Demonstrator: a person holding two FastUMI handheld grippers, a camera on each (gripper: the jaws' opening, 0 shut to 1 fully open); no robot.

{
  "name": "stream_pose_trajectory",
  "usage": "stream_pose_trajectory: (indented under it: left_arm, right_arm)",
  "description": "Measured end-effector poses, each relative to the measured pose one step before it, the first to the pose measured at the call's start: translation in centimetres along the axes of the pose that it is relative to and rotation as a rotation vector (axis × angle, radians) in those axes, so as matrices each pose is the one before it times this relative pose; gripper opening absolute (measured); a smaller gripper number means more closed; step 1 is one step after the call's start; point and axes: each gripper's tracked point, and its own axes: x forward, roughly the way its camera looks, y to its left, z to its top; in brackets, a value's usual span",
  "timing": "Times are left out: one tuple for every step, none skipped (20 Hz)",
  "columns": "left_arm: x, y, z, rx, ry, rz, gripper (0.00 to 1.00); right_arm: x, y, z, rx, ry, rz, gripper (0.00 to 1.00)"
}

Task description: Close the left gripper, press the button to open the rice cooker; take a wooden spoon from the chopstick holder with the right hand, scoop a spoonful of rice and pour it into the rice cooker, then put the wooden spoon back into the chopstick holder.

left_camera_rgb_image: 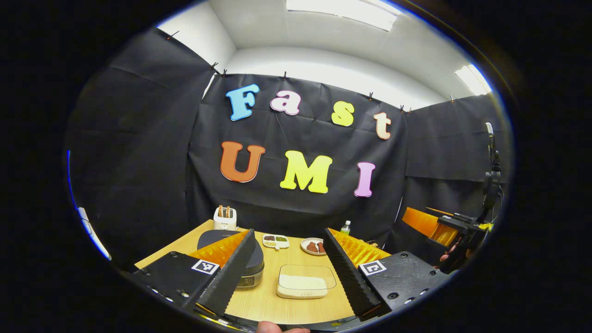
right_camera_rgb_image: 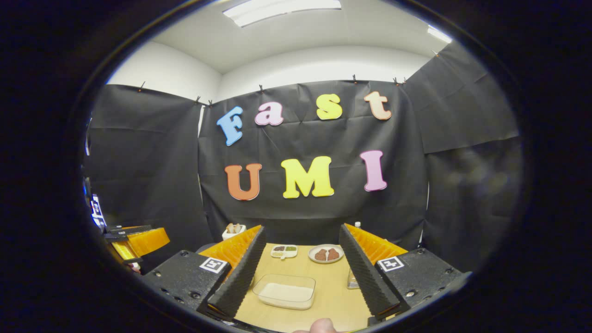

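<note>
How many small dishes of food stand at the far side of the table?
2: a divided white dish near the middle and a round plate to its right, side by side. Others may hide behind the fingers.

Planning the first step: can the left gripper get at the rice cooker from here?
Probably yes: the rice cooker sits just beyond the open left gripper, partly behind its left finger, with nothing between. It must shut first.

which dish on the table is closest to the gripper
The clear rice box, square and just beyond the left gripper; the round plate and divided dish sit farther back.
</note>
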Motion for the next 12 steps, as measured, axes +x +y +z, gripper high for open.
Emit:
stream_pose_trajectory:
  left_arm:
    - [-0.313, -0.114, 0.576, 0.00093, -0.02063, 0.00006, 0.95]
    - [-0.110, -0.122, 0.581, 0.00038, -0.02042, 0.00400, 0.94]
    - [-0.104, -0.263, 0.246, 0.00151, -0.01105, -0.00006, 0.95]
    - [-0.102, -0.060, 0.223, 0.00258, -0.01398, 0.00095, 0.94]
    - [-0.221, -0.024, 0.216, 0.00226, -0.00858, 0.00004, 0.94]
    - [-0.057, -0.025, 0.162, 0.00271, -0.00793, 0.00312, 0.94]
    - [-0.093, -0.030, -0.229, 0.00324, 0.00474, 0.00172, 0.94]
    - [-0.161, -0.050, -0.073, 0.00461, 0.00373, 0.00201, 0.95]
    - [0.148, -0.007, -0.020, 0.00145, 0.00684, 0.00476, 0.94]
    - [-0.081, 0.036, 0.013, -0.00119, 0.00885, 0.00318, 0.95]
    - [-0.066, -0.025, 0.177, 0.00067, 0.00000, 0.00062, 0.95]
    - [0.010, -0.069, 0.341, -0.00192, -0.00473, 0.00175, 0.95]
  right_arm:
    - [-0.124, -0.088, -0.015, -0.00745, -0.00513, -0.00193, 0.94]
    - [-0.064, 0.001, -0.065, -0.00618, -0.00347, -0.00303, 0.94]
    - [-0.109, 0.253, -0.189, -0.00030, -0.00053, 0.00134, 1.00]
    - [-0.128, 0.306, -0.177, 0.00231, -0.00273, 0.00697, 0.94]
    - [-0.069, 0.052, -0.042, -0.00133, -0.00266, 0.00167, 0.94]
    - [-0.013, 0.021, -0.082, -0.00371, -0.00162, 0.00269, 0.94]
    - [-0.037, 0.181, -0.101, -0.00038, 0.00094, 0.00460, 1.00]
    - [0.094, 0.210, -0.217, 0.00181, 0.00638, 0.00663, 0.94]
    - [-0.014, 0.242, -0.215, 0.00137, 0.00655, 0.00870, 1.00]
    - [0.087, 0.301, -0.115, -0.00282, 0.00615, 0.00930, 1.00]
    - [-0.067, 0.209, 0.082, -0.00802, -0.00168, 0.00911, 0.94]
    - [-0.013, 0.181, 0.210, -0.01058, -0.00441, 0.00629, 1.00]
